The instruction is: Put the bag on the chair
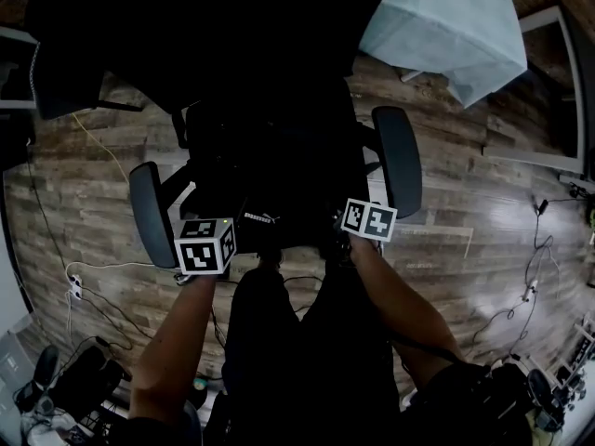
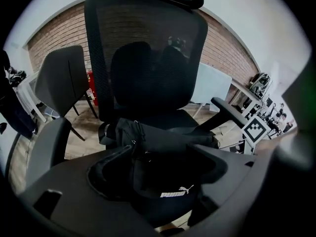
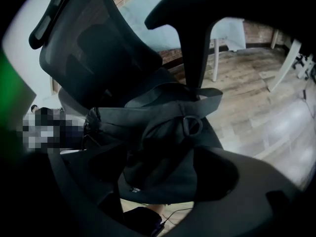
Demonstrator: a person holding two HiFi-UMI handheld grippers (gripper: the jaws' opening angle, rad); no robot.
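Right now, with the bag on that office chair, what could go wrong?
1. The black Puma bag lies near the front of the office chair; in the right gripper view its lower edge seems to overhang, so it might slide off.
2. Its strap ring lies just ahead of the open jaws of the right gripper; pulling back could snag it and drag the bag.
3. I cannot tell whether the left gripper grips the bag; if so, withdrawing would tug it.

bag (image 1: pixel 270 207) on chair (image 1: pixel 398 161) seat | left gripper (image 1: pixel 218 223), right gripper (image 1: pixel 358 208) at seat front
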